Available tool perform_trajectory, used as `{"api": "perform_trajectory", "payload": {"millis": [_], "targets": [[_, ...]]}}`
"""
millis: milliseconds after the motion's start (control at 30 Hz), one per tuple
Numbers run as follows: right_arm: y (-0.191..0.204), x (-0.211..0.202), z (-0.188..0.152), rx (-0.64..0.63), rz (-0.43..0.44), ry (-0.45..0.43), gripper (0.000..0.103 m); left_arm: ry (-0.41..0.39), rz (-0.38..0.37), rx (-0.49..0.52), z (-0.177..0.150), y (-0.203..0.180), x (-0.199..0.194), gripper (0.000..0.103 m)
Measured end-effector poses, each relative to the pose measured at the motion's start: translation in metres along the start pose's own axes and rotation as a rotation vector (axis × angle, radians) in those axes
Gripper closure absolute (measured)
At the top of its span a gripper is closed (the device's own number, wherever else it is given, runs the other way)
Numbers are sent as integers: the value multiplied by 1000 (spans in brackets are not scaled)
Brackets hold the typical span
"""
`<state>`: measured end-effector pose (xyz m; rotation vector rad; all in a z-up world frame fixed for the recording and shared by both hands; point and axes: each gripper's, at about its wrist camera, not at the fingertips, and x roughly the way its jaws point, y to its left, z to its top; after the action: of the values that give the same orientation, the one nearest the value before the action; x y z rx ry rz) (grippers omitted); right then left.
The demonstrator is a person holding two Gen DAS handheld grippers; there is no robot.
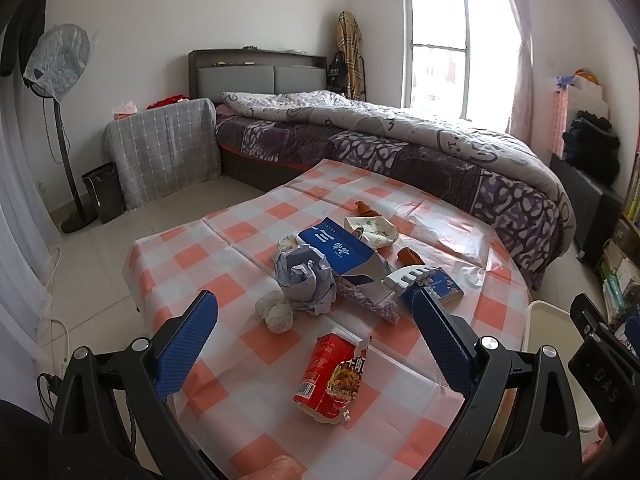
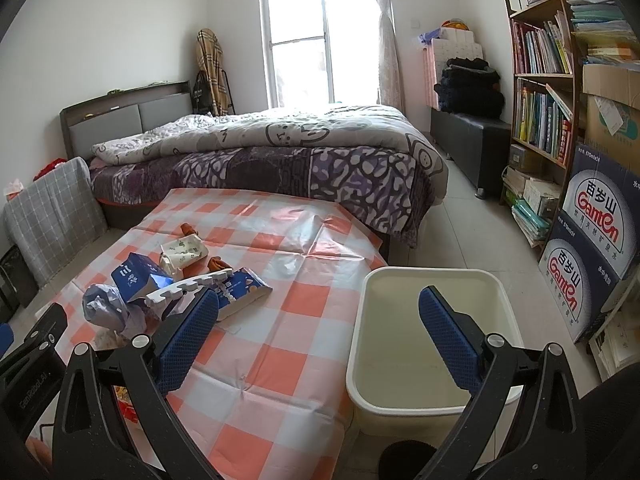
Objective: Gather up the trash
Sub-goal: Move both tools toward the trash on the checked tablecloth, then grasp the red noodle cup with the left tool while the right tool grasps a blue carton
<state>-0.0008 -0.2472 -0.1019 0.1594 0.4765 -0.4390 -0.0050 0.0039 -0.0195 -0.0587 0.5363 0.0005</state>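
Trash lies scattered on a table with an orange-and-white checked cloth (image 1: 248, 412). Nearest my open left gripper (image 1: 316, 316) is a torn red snack wrapper (image 1: 330, 378). Beyond it sit a white tissue ball (image 1: 276, 311), crumpled pale-blue paper (image 1: 306, 280), a blue carton (image 1: 346, 254), a white toothed foam strip (image 1: 408, 277) and a small blue packet (image 1: 440, 286). My right gripper (image 2: 318, 316) is open over the table's right edge, beside an empty cream bin (image 2: 432, 340). The same carton (image 2: 134, 276), foam strip (image 2: 188, 286) and blue packet (image 2: 240, 290) show to its left.
A bed (image 2: 280, 152) with a purple patterned cover stands just behind the table. A bookshelf (image 2: 548, 80) and stacked water cartons (image 2: 592, 248) line the right wall. A standing fan (image 1: 60, 120) and a dark floor bin (image 1: 102, 196) stand at the left.
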Motion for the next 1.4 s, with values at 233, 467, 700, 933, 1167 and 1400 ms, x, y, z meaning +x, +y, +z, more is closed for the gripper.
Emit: {"api": "perform_trajectory", "payload": {"millis": [233,467,700,933,1167,1400], "targets": [[25,9,22,-62,-14,205,7,316,-64,-143,18,25,40,8],[35,43,47,-56,70,401,7,432,-310,-119,46,42,95,7],[23,98,55,54,102,578,7,791,-263,33,15,37,146,7],[30,142,48,142,180,693,7,885,-275,149,-17,0,155,10],[42,185,15,285,246,829,7,904,-244,218,-33,-15,164,40],[68,213,2,516,377,925,15,867,-275,265,-26,-27,162,52]]}}
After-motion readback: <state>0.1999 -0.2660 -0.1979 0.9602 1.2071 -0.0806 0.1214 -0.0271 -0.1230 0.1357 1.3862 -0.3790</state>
